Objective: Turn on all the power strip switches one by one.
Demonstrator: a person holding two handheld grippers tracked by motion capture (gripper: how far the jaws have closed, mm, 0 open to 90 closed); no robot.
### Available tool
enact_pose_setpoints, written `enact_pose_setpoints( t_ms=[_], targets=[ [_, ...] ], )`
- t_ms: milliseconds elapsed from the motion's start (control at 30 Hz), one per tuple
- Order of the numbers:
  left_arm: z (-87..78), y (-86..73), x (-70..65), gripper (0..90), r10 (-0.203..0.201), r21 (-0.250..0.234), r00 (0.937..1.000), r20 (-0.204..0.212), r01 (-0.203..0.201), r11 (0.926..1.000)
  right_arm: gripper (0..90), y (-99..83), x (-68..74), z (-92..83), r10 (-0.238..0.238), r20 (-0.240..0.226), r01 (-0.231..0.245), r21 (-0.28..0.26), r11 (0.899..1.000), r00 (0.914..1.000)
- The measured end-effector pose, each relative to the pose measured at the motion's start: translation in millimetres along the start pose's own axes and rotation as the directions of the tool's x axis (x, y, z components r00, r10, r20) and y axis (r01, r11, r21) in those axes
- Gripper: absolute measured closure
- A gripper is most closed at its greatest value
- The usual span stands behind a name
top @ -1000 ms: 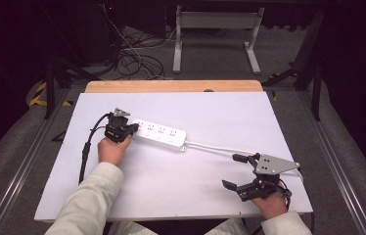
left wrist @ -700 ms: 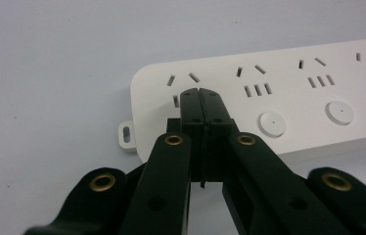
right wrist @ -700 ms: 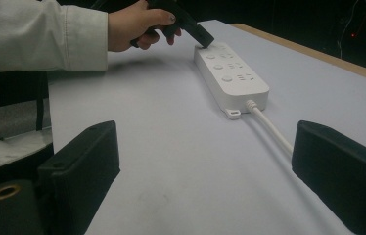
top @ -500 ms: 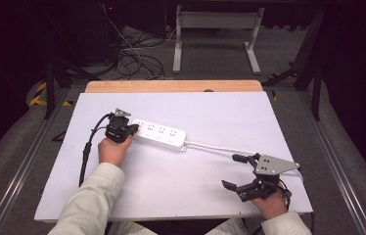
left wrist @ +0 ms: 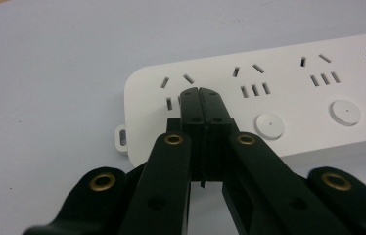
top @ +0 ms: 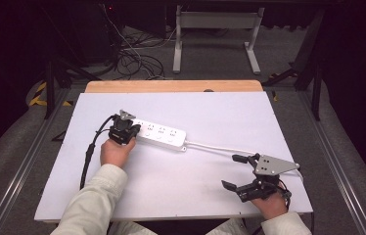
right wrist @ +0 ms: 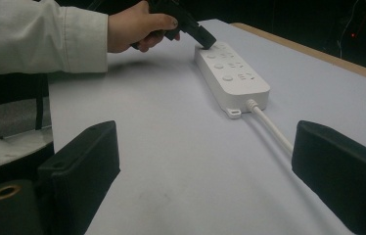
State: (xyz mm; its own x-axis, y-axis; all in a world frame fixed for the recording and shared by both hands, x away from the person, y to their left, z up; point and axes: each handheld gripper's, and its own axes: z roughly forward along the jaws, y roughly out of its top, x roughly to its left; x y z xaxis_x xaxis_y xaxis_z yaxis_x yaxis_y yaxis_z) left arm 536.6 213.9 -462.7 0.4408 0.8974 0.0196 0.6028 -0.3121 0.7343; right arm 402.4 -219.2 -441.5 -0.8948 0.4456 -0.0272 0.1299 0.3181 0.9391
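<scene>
We had our left gripper (left wrist: pixel 201 93), jaws pressed together and empty, down on the end button of the long white plastic power strip (top: pixel 160 135) lying mid-table. Its other round switches (left wrist: pixel 270 125) seemingly remained. Our right gripper (top: pixel 237 171) waited wide open, holding nothing.

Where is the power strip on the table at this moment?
In the high view, the power strip lies left of the table's middle, its left end under the shut left gripper; its cord runs toward the open right gripper.
</scene>
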Motion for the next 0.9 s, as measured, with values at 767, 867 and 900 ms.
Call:
enact_pose_setpoints(
  t_ms=[767,867,900],
  targets=[
    [0.5,-7.9,0.9,90.0,-0.041,-0.042,0.9991,-0.001,0.041,0.9983,10.9,-0.4,2.0,-0.4,-0.002,-0.007,0.002,0.001,1.000,1.0000],
    [0.6,-7.6,0.9,90.0,-0.043,-0.037,0.9991,-0.004,0.043,0.9984,10.9,-0.4,2.3,-0.5,-0.002,-0.009,0.002,0.000,1.000,1.0000],
    [0.8,-7.6,0.3,90.0,-0.046,-0.040,0.9989,-0.009,0.046,0.9982,10.9,-0.4,2.4,-0.7,-0.002,-0.009,0.002,0.001,1.000,1.0000]
  ],
)
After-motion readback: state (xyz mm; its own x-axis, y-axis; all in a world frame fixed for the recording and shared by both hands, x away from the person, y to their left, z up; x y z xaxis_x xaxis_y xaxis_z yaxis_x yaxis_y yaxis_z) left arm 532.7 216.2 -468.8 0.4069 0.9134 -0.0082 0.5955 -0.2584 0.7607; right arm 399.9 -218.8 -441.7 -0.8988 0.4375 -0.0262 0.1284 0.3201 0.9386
